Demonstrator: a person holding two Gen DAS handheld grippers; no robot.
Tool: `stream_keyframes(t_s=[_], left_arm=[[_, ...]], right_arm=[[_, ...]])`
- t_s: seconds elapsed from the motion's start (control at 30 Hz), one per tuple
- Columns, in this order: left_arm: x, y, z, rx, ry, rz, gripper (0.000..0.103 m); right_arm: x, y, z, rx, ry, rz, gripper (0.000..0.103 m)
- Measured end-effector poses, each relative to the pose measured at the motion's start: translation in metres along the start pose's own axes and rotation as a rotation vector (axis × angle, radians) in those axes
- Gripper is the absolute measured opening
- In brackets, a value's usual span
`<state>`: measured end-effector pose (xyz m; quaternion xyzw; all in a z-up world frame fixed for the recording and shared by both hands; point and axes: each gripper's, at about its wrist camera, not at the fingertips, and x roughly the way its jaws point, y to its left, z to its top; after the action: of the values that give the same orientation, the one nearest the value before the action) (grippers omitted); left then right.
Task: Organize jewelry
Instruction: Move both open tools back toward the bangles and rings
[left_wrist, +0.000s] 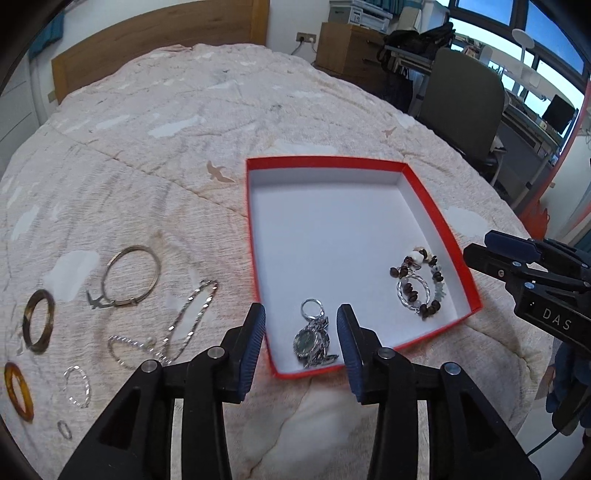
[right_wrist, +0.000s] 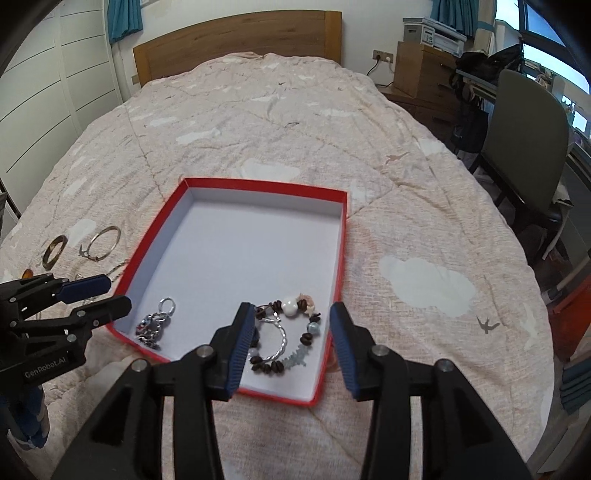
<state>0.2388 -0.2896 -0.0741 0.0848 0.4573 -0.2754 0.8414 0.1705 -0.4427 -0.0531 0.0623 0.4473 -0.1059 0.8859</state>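
A shallow red box with a white floor sits on the bed, and everything here is easiest placed against it.

Inside the box, by its near edge, lies a silver watch bunched with its chain and a ring loop. The left gripper hangs just over it with its jaws apart and nothing between the pads; the watch lies loose on the box floor below them. In the box's near right corner rests a beaded bracelet of dark brown beads with one white bead, and a twisted silver ring lies inside its loop. The right gripper hovers above that bracelet, jaws likewise apart and holding nothing; the bracelet lies flat on the floor, clear of the pads.

The far half of the box is bare white card.

Left of the box, out on the quilt, more pieces lie scattered: a thin metal bangle nearest the box's left wall, a silver chain just in front of it, a dark brown bangle further left, an amber bangle beyond that, then a small silver hoop and a tiny ring.

Past the box's right side, off the bed, stands a grey chair.
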Motion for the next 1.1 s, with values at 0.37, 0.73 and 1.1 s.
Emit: stream_keyframes(t_s=[0.37,0.73,1.1], left_arm=[[-0.081,0.039,-0.042,-0.023,-0.042,0.111,0.044],[-0.170,0.104,-0.112,-0.115,-0.097,0.253,0.051],[-0.230,0.145,-0.162,-0.197,-0.151,0.339,0.059]], right_arm=[[-0.060,0.042,-0.014,0.002,-0.062,0.067,0.041],[-0.115,0.099,-0.029,-0.032,-0.121,0.144,0.041],[-0.149,0.153,-0.038,-0.097,-0.157,0.194,0.041]])
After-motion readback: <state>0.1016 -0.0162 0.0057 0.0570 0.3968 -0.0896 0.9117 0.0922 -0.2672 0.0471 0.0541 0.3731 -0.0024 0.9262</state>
